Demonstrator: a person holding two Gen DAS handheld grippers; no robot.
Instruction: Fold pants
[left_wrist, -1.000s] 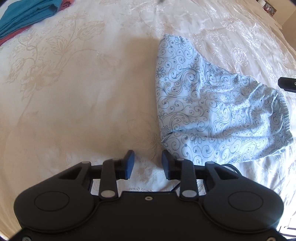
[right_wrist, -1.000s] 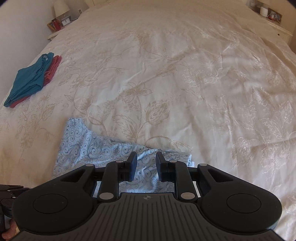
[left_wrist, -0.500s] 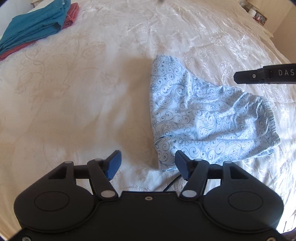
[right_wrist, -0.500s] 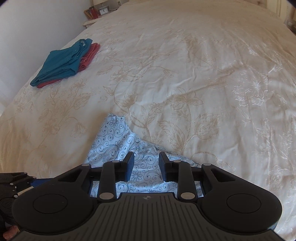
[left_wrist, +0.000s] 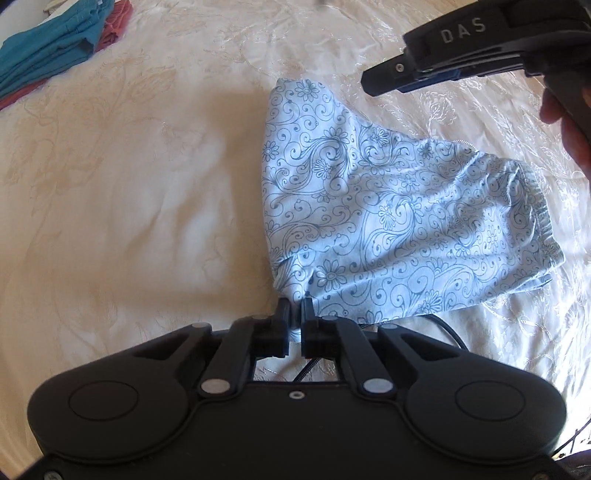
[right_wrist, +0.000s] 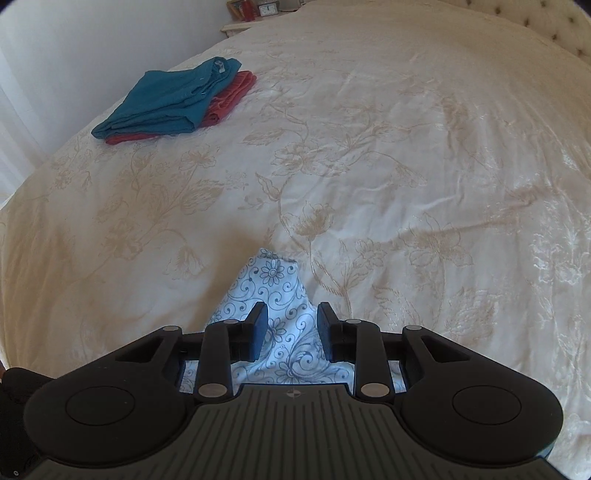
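Pale blue pants (left_wrist: 376, 206) with a dark swirl-and-flower print lie folded on the cream bedspread (left_wrist: 129, 184). My left gripper (left_wrist: 295, 308) is shut on their near corner, cloth pinched between the pads. In the right wrist view the far pointed end of the pants (right_wrist: 271, 284) reaches out ahead of my right gripper (right_wrist: 291, 319), which hovers over it with jaws apart and no cloth pressed between them. The right gripper (left_wrist: 373, 83) also shows from the side at the top right of the left wrist view, held by a hand (left_wrist: 565, 122).
A folded teal garment (right_wrist: 170, 99) lies on a red one (right_wrist: 229, 99) at the bed's far left side. A nightstand (right_wrist: 255, 14) with a clock stands beyond the bed. The wall runs along the left.
My left gripper widened, moved onto the pants' near corner and closed on it. My right gripper swung across toward the pants' pointed end, with its jaws a little wider.
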